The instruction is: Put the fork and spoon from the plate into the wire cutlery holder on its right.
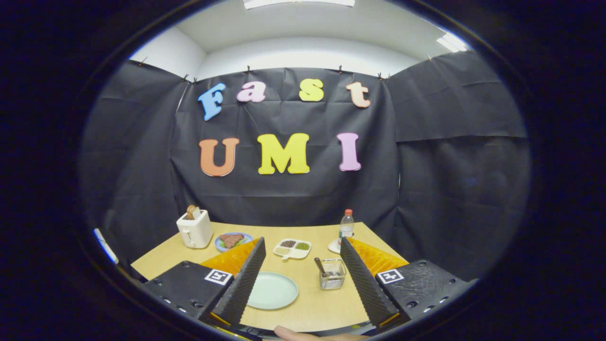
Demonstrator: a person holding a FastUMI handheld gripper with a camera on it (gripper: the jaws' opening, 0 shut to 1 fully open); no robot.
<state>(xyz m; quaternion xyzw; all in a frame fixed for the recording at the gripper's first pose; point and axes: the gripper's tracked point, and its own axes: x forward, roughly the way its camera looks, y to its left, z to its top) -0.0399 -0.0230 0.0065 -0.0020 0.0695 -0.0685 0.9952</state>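
A pale green plate (273, 290) lies bare on the wooden table (312, 308), between my fingers and close to the left one. To its right stands the wire cutlery holder (332, 273), with a dark handle (320, 265) and metal cutlery sticking out of it. My gripper (301, 274) hangs above the table's near side, open wide, with nothing between its fingers. The left finger (244, 282) overlaps the plate's left rim in the view.
Beyond the fingers stand a white toaster (194, 228) with bread in it, a blue plate of food (232, 241), a white divided dish (292, 247) and a plastic bottle (346, 225) on a saucer. A fingertip of a person's hand (293, 334) shows at the table's near edge.
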